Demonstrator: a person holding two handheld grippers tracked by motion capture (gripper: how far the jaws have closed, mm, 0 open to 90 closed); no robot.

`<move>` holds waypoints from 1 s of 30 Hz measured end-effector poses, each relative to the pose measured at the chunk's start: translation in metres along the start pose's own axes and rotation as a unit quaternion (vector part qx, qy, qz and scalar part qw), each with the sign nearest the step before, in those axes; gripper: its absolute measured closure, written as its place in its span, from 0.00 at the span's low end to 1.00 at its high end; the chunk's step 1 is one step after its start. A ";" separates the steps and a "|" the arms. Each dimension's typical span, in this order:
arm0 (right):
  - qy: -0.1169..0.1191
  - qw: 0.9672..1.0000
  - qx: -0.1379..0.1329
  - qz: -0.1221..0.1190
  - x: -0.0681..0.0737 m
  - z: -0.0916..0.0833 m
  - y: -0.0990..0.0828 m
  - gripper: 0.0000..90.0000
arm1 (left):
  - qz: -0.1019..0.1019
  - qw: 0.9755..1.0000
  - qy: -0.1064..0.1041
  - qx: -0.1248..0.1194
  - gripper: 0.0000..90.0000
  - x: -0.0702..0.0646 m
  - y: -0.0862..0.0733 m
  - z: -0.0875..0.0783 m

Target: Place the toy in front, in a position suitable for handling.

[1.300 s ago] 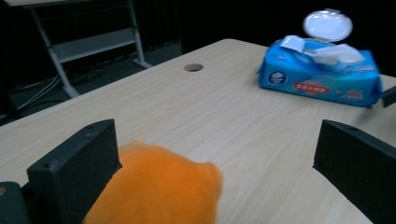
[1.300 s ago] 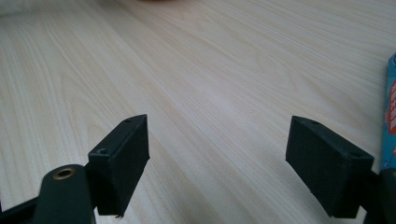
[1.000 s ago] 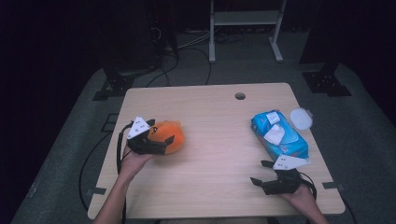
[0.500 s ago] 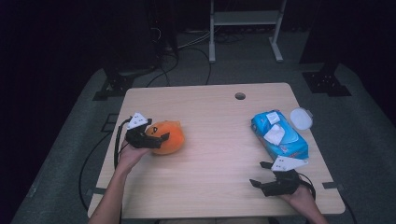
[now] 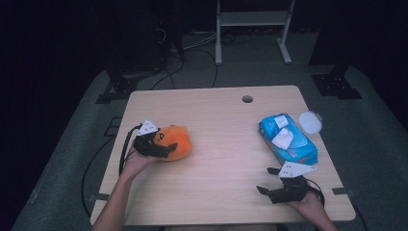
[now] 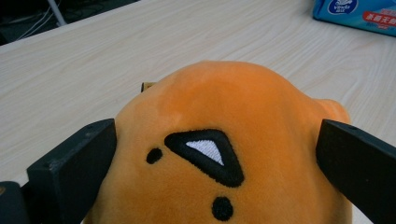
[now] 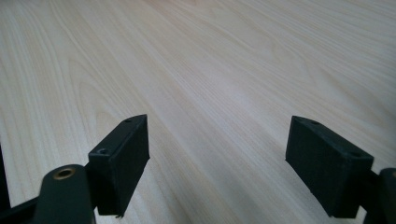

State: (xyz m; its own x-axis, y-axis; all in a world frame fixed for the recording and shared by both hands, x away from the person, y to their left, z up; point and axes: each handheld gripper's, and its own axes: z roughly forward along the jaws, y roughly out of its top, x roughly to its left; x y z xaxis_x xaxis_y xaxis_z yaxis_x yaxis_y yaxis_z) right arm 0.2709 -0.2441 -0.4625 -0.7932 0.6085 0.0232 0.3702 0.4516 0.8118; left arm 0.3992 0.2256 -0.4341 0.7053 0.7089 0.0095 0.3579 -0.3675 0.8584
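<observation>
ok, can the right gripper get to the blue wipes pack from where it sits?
Probably yes. The right gripper sits open at the table's near edge, with the blue wipes pack just beyond it and only bare wood between. The left gripper is far off at the orange plush toy.

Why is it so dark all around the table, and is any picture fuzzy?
High view: light falls on the table, the room around stays black. Left gripper view: the orange plush toy looks sharp, the blue pack behind slightly soft. Right gripper view: wood grain blurs far off.
</observation>
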 end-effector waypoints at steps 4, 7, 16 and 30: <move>0.000 1.000 0.000 -0.001 0.001 0.000 0.000 0.23 | -0.002 1.000 -0.002 -0.003 0.00 0.001 -0.005 -0.001; 0.000 1.000 0.002 -0.003 0.001 0.000 0.000 0.23 | 0.001 1.000 0.003 0.002 0.08 0.001 -0.005 -0.003; 0.000 1.000 0.003 -0.005 0.001 0.001 0.000 0.23 | -0.001 1.000 0.013 0.017 0.21 -0.001 -0.002 -0.005; -0.003 1.000 0.004 -0.009 0.002 -0.001 0.000 0.23 | -0.020 0.999 0.031 0.011 0.45 -0.005 0.007 -0.010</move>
State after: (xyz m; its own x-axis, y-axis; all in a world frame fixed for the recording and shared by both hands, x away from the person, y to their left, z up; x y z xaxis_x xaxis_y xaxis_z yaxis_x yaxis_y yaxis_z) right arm 0.2689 -0.2432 -0.4622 -0.7975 0.6033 0.0051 0.3589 0.4675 0.8078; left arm 0.3923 0.2251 -0.4230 0.6509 0.7591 0.0077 0.3994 -0.3510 0.8469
